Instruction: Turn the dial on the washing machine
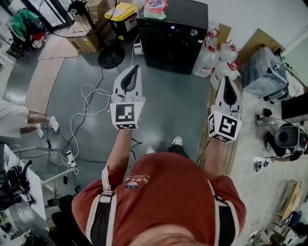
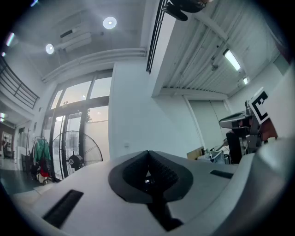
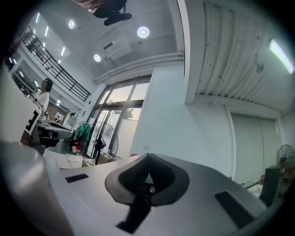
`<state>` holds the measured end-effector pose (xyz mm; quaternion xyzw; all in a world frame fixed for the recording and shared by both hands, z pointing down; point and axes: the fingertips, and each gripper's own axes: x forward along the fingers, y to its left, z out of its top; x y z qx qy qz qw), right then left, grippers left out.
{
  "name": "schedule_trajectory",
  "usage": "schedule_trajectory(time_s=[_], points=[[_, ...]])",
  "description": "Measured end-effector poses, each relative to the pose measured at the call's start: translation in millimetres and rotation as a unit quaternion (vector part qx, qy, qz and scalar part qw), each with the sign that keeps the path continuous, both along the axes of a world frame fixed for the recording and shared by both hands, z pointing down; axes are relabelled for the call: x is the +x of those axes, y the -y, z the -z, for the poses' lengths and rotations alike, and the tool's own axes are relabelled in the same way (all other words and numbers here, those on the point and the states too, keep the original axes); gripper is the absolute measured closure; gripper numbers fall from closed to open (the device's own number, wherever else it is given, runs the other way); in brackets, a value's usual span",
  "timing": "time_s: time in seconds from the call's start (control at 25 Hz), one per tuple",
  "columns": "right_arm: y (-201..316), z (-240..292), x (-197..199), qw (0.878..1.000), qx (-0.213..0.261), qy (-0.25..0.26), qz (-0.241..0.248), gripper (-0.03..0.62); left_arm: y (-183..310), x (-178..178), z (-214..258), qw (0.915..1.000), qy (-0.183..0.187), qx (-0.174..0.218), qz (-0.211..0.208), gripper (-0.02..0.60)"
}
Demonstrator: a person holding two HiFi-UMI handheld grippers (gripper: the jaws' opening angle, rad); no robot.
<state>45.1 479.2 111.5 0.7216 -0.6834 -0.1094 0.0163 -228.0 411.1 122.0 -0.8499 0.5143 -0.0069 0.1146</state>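
Washing machine (image 1: 173,33), black and boxy, stood on the grey floor (image 1: 178,105) at the far end of the head view, well ahead of the person in the red shirt (image 1: 163,197). Its dial (image 1: 193,32) showed as a small round silver knob near the right end of the front panel. A faint lit display (image 1: 172,28) sat left of the dial, and a pink-and-white detergent bag (image 1: 155,8) lay on the lid.

Neither tool touched the machine. The left hand-held gripper (image 1: 134,68) was held out in front of the person, its tips aimed toward the machine's left side. In its own view the jaws met at the tips with nothing between them, leaving only a small tear-shaped opening behind the tips. The right hand-held gripper (image 1: 226,79) was further right, over the edge of a brown board (image 1: 231,156). It was aimed past the machine's right corner toward a cluster of white plastic bags (image 1: 211,53). Its jaws were likewise pressed together and empty.

A pedestal fan (image 1: 111,57) stood left of the machine, and white cables (image 1: 86,103) trailed loose over the floor nearer the person. Another person's legs (image 1: 38,124) showed at the left edge.
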Motion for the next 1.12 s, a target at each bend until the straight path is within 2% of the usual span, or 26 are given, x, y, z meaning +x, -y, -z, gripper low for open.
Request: schedule_trajectory(time_s=[0.52,1.12], points=[[1,-11,47,1.000,-0.006,0.013,-0.008,0.586,3,54,-5,0.9999,0.013,-0.002,-0.009,0.571],[50,-28,134,1.000,-0.002,0.016,-0.001,0.586,48,154,-16,0.9997,0.019,-0.009,-0.014,0.571]])
